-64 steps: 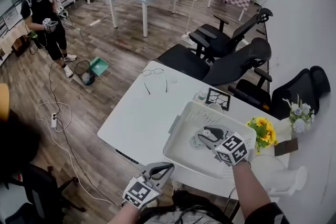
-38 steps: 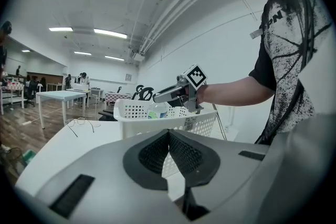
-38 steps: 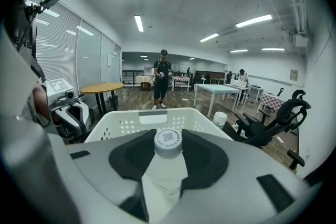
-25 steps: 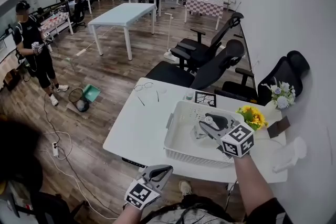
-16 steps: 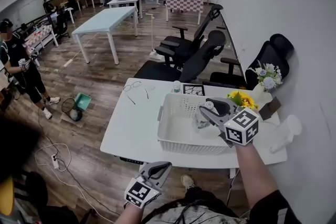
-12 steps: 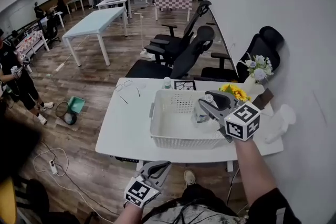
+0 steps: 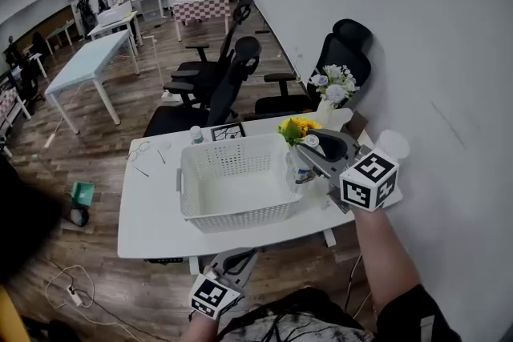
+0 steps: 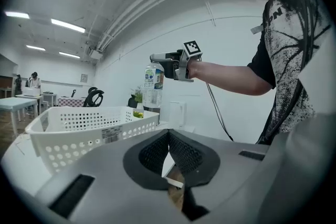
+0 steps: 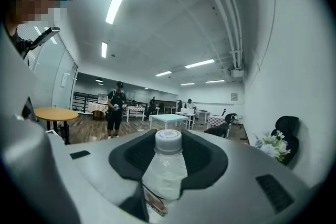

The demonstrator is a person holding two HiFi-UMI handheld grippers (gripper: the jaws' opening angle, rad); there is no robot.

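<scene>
My right gripper [image 7: 311,150] is shut on a clear water bottle [image 7: 299,164] with a white cap. It holds the bottle upright in the air just past the right rim of a white perforated basket [image 7: 232,212]. In the right gripper view the bottle [image 9: 165,168] stands between the dark pads [image 9: 207,157]. The left gripper view shows the bottle [image 8: 152,86] high above the basket [image 8: 89,123]. My left gripper [image 7: 239,259] hangs low in front of the white table [image 7: 148,212], shut on nothing.
Yellow flowers [image 7: 295,128] and a pale bouquet [image 7: 335,80] stand behind the bottle near the wall. A small bottle [image 7: 195,134], a marker card [image 7: 228,131] and glasses [image 7: 144,146] lie behind the basket. Black office chairs [image 7: 216,84] crowd the table's far side.
My right gripper has lifted the bottle out of the basket and carried it rightwards past the rim. The head view has swung. The left gripper stayed low and shut.
</scene>
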